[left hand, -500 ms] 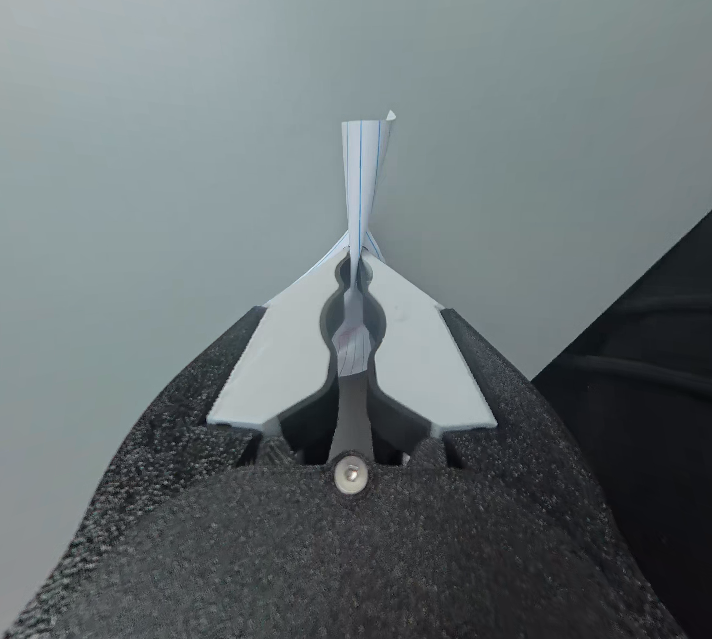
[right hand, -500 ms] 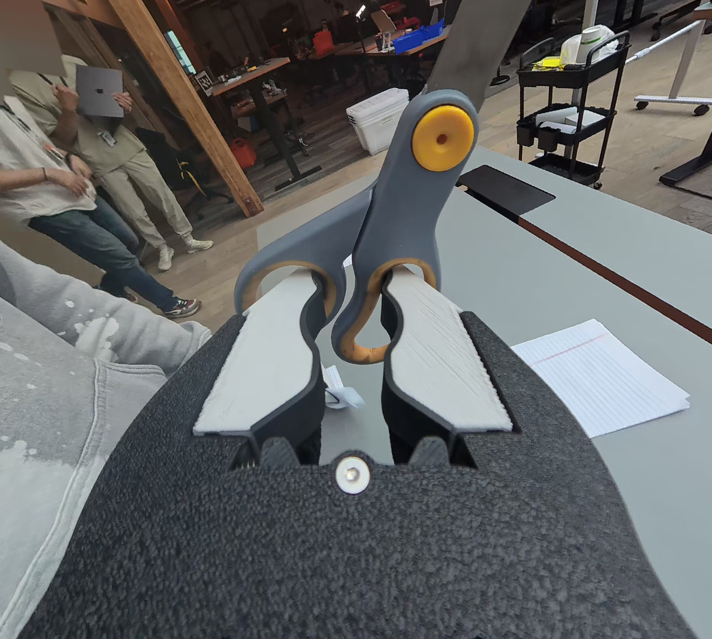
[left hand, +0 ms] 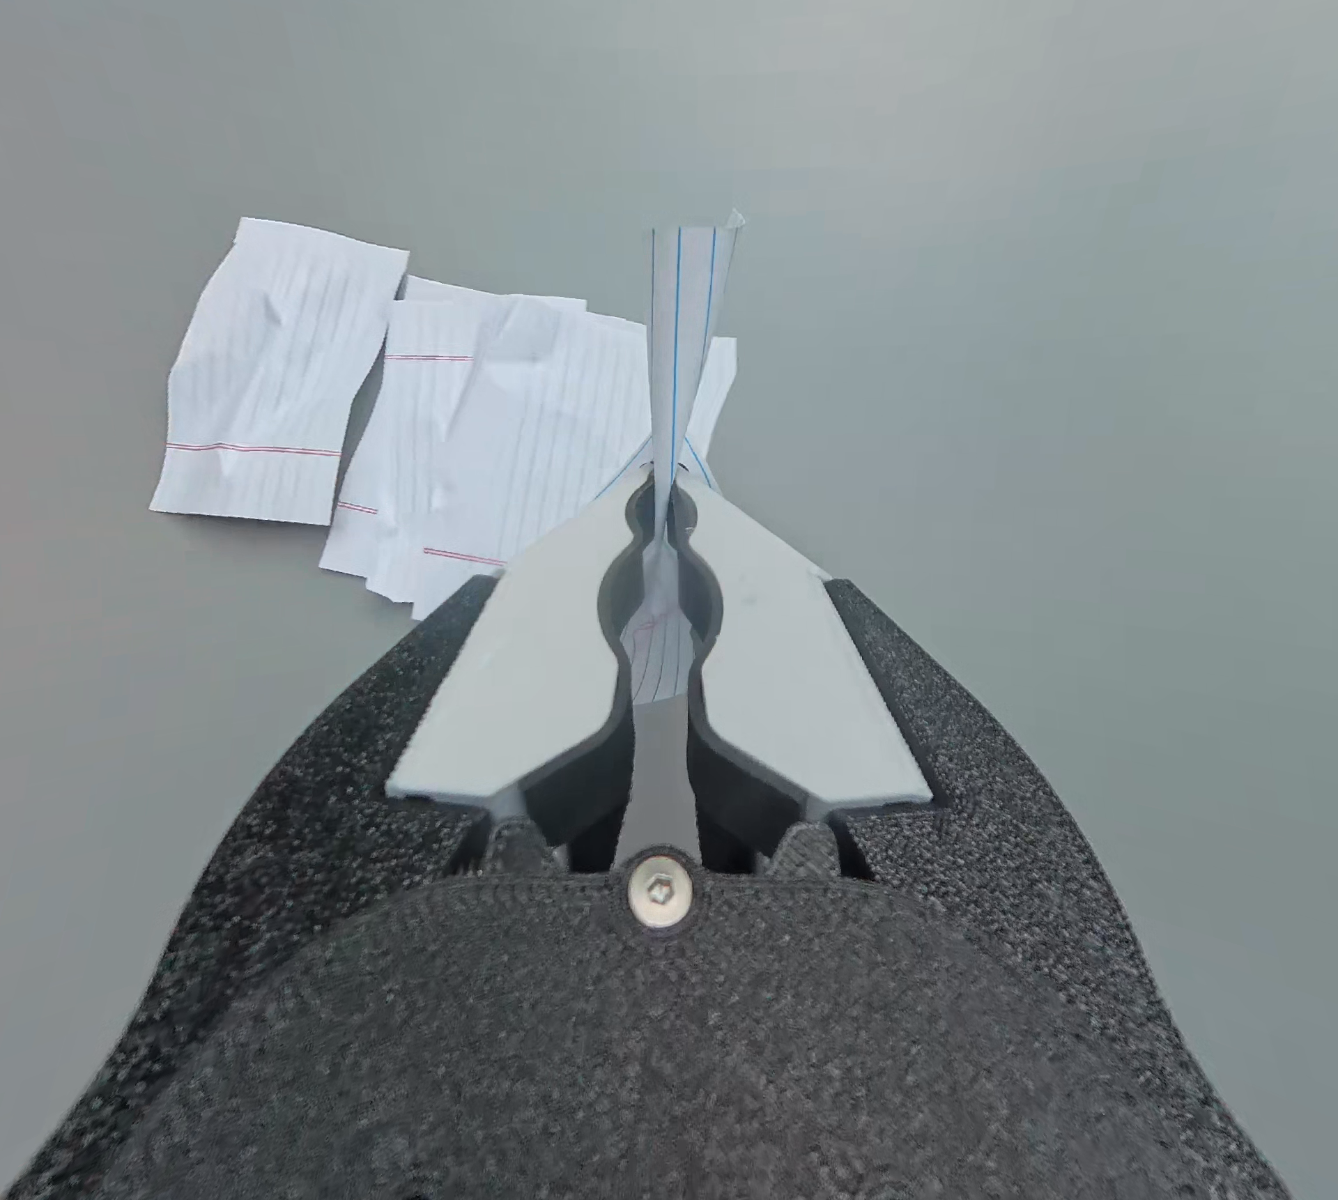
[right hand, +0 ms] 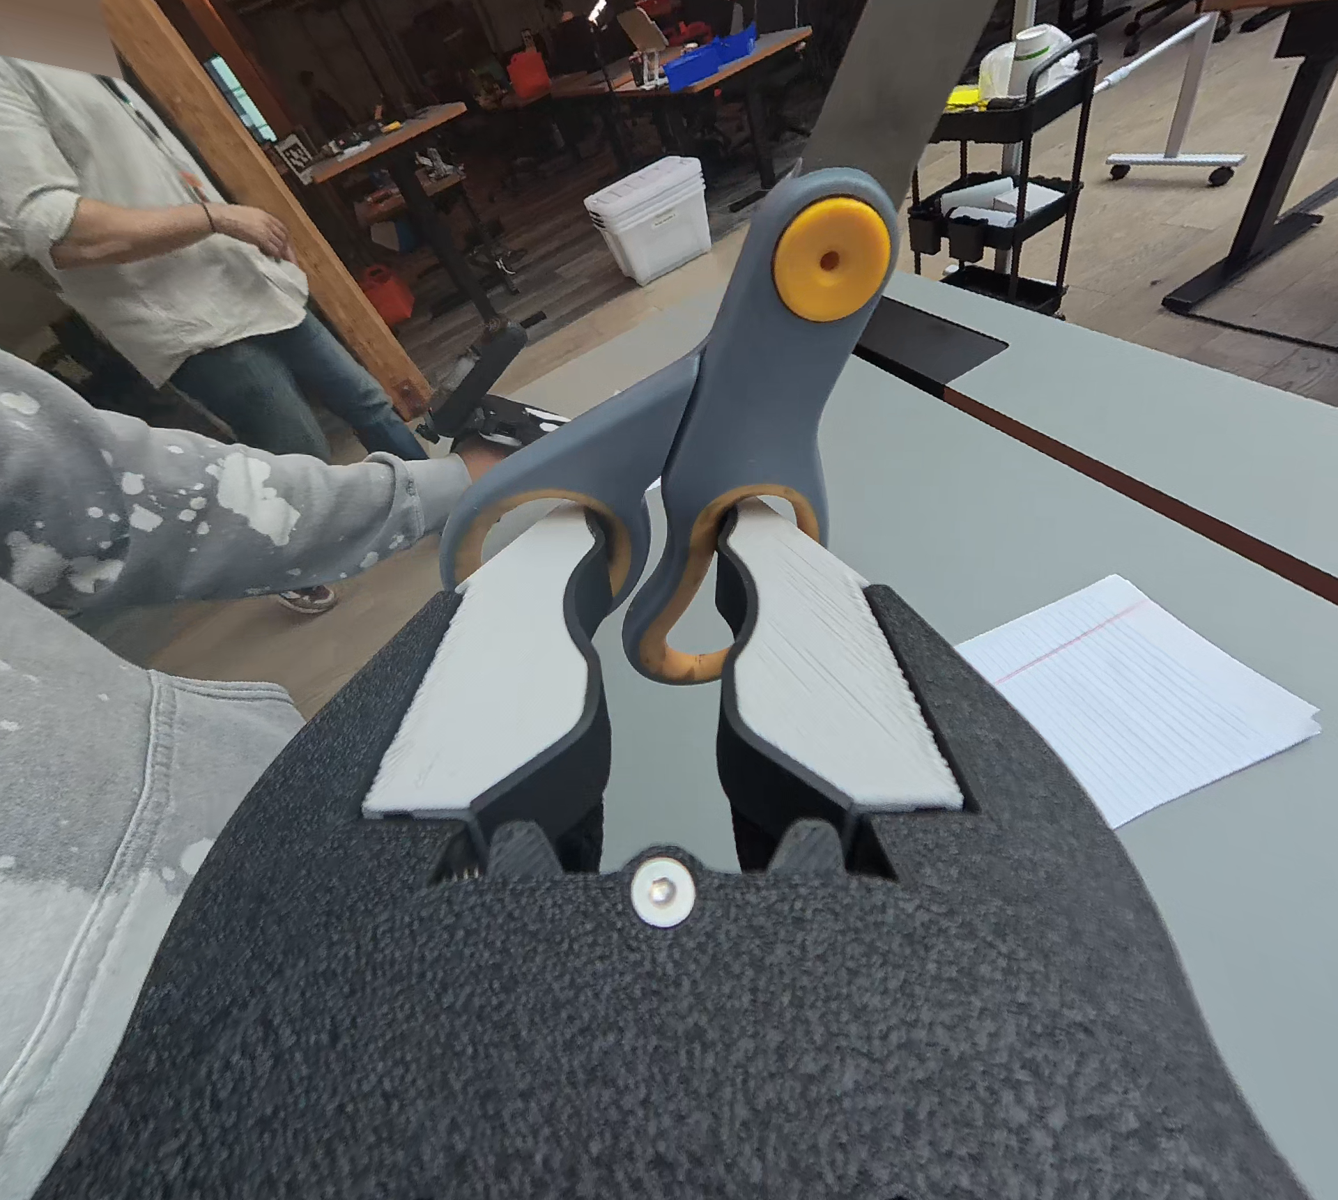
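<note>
Now the left gripper (left hand: 662,499) hangs over the grey table (left hand: 1013,224) with its 2 fingers pressed together on a strip of lined paper (left hand: 684,332), which stands up past the tips and flares a little at its top. Half a second ago only a corner of white paper showed at the far edge of that view; by now a spread of cut paper pieces (left hand: 405,412) lies flat on the table to the left of the strip, several overlapping, each crumpled and crossed by a thin red line. One piece reaches under the strip itself. A brown seam in the table has also come into view beyond the strip, and the dark edge seen earlier to its right is gone.

Over on the other side, the right gripper (right hand: 677,542) carries a pair of scissors (right hand: 753,412), grey with a yellow pivot button. Its 2 fingers are spread apart, each threaded through 1 handle loop, so the loops sit around the fingers rather than being squeezed between them. That hold matches the earlier picture, though the scissors stand a bit more upright. The blade runs up out of the frame.

To the right of the scissors a stack of lined sheets (right hand: 1151,694) rests on the table. To their left a person's grey, paint-spattered sleeve (right hand: 217,513) reaches forward.
</note>
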Demonstrator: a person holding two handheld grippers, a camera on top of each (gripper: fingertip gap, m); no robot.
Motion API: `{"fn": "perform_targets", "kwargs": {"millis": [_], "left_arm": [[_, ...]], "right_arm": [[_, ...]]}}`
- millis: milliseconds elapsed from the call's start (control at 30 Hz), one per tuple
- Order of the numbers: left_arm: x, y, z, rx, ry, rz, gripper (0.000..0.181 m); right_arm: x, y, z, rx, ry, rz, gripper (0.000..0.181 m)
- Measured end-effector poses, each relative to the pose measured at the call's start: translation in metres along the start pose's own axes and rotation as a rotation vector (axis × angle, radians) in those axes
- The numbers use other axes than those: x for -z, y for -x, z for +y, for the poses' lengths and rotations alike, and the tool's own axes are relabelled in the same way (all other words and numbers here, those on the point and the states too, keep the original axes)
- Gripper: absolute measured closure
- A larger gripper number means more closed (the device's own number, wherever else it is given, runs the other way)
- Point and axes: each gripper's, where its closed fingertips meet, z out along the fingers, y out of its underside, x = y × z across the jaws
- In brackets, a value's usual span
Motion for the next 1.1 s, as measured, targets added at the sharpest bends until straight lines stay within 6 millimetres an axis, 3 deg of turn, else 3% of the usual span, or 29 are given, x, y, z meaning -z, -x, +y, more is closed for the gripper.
{"fn": "perform_targets", "kwargs": {"millis": [200,300,433,533,633,733,767,833,967,1033,1100], "left_arm": [[-0.047,0.040,0.008,-0.059,0.106,-0.012,0.177],[-0.057,0.041,0.014,-0.068,0.155,0.073,0.142],[-0.061,0.047,0.018,-0.141,0.184,0.103,0.127],[-0.057,0.045,0.010,-0.150,0.158,0.137,0.128],[-0.055,0.047,0.005,-0.120,0.139,0.152,0.147],[-0.068,0.056,0.028,-0.066,0.252,0.133,0.153],[-0.071,0.058,0.031,-0.051,0.258,0.126,0.166],[-0.073,0.059,0.030,-0.032,0.285,0.120,0.162],[-0.062,0.040,0.006,-0.014,0.249,0.131,0.146],[-0.051,0.003,-0.011,0.006,0.192,0.216,0.140],[-0.042,-0.047,-0.021,-0.019,0.161,0.315,0.138]], "right_arm": [[-0.018,0.006,0.018,-0.050,0.028,0.075,0.159],[-0.025,0.009,0.022,-0.068,0.028,0.099,0.159],[-0.035,0.011,0.026,-0.086,0.019,0.122,0.159],[-0.040,0.013,0.027,-0.092,0.015,0.129,0.159],[-0.043,0.015,0.028,-0.097,0.011,0.136,0.159],[-0.045,0.014,0.030,-0.106,0.010,0.137,0.159],[-0.045,0.014,0.031,-0.106,0.012,0.137,0.159],[-0.045,0.011,0.032,-0.101,0.017,0.141,0.159],[-0.040,0.004,0.035,-0.082,0.013,0.154,0.159],[-0.034,-0.001,0.039,-0.069,0.014,0.169,0.159],[-0.028,-0.005,0.041,-0.067,-0.004,0.164,0.159]]}}
